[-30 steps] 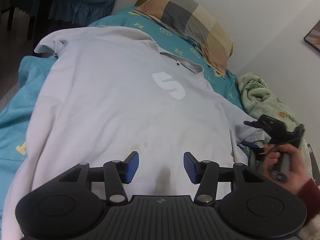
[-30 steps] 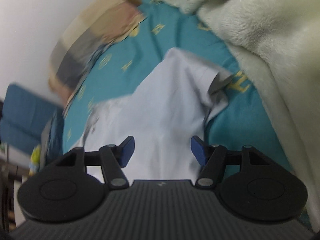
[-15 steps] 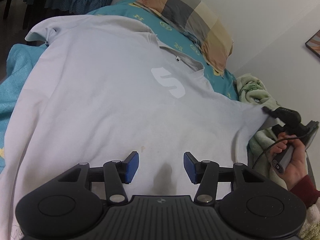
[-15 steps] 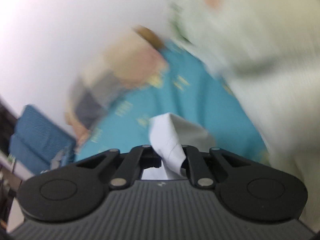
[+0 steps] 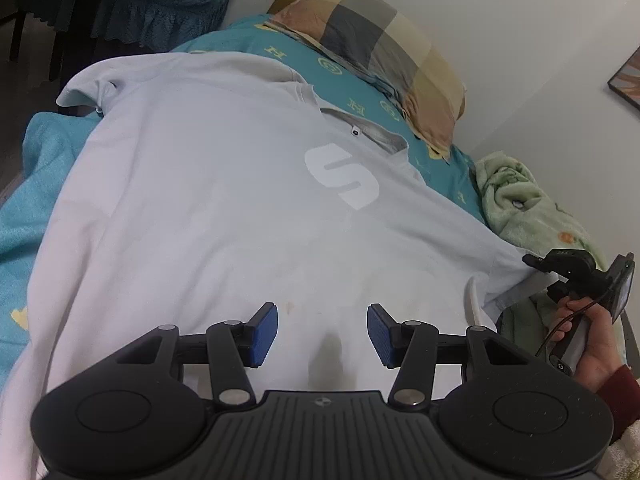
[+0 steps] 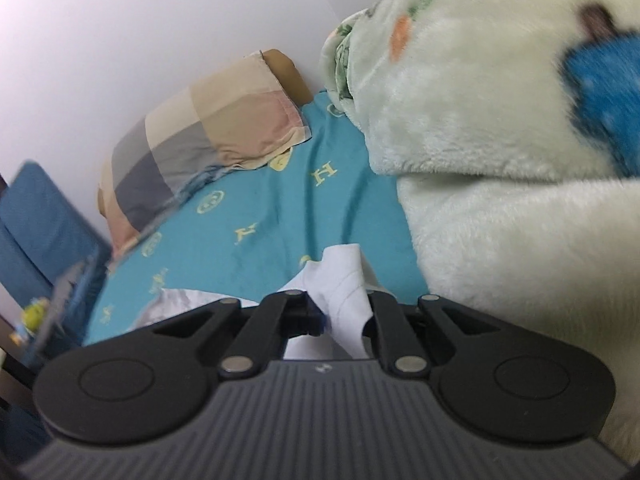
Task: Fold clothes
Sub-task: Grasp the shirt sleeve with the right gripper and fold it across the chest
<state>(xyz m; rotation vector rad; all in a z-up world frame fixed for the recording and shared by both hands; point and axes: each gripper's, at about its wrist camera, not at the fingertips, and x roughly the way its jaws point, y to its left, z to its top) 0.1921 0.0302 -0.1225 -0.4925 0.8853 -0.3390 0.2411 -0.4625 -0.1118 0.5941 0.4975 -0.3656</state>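
Two views. Left wrist: my left gripper (image 5: 322, 334) hangs with blue pads spread wide above the hem of a pale, soft shirt (image 5: 224, 200) spread flat on the teal bedsheet (image 5: 24, 184), collar far from me, long axis running away; its right sleeve (image 5: 508, 276) leads to my right gripper (image 5: 560, 266). Right wrist: those fingers pinch the sleeve's white cloth (image 6: 344, 292); a fluffy green blanket (image 6: 500, 160) crowds the right.

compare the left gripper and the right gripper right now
The left gripper has its jaws wide apart with nothing between them; the right gripper is shut on the shirt sleeve. The left hovers over the shirt's lower body; the right sits at its edge beside the fleece blanket. Both are black with blue pads.
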